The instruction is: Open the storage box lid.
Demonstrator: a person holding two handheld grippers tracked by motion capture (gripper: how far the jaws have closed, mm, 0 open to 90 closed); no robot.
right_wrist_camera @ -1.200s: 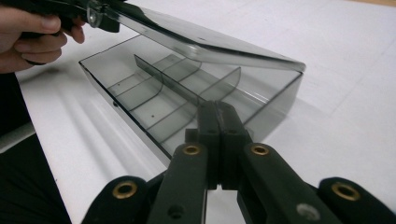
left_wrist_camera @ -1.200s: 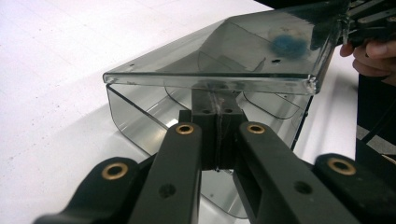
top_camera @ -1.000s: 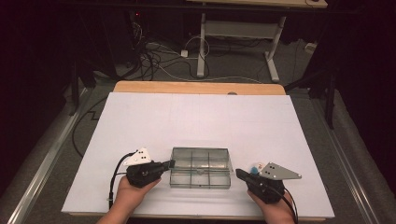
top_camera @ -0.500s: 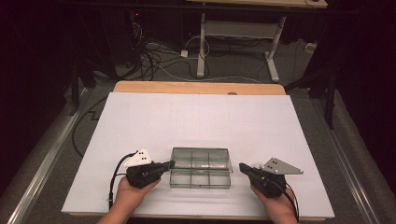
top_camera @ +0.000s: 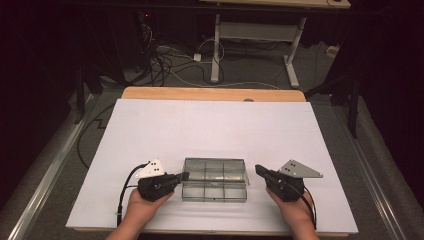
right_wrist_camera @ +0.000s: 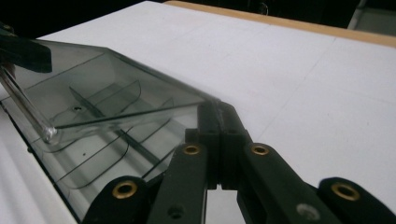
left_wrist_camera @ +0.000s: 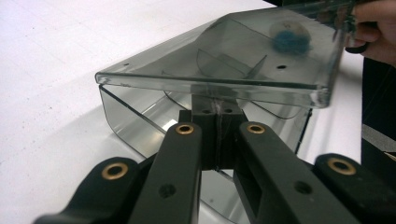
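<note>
A smoky clear plastic compartment box lies on the white table near its front edge. Its lid stands slightly raised over the tray. At the box's left end is my left gripper, jaws shut, with its tips just under the lid's edge. My right gripper sits at the box's right end, also shut, and its tips touch the lid's corner over the box. A blurred blue fuzzy spot shows through the lid.
A wooden strip edges the table's far side. Beyond it, cables lie on the floor beside a desk frame. White table surface stretches behind and to both sides of the box. A hand holds the other gripper past the box.
The right gripper has shifted a little toward the far side, along the box's right end. The left gripper and the box have stayed put.
</note>
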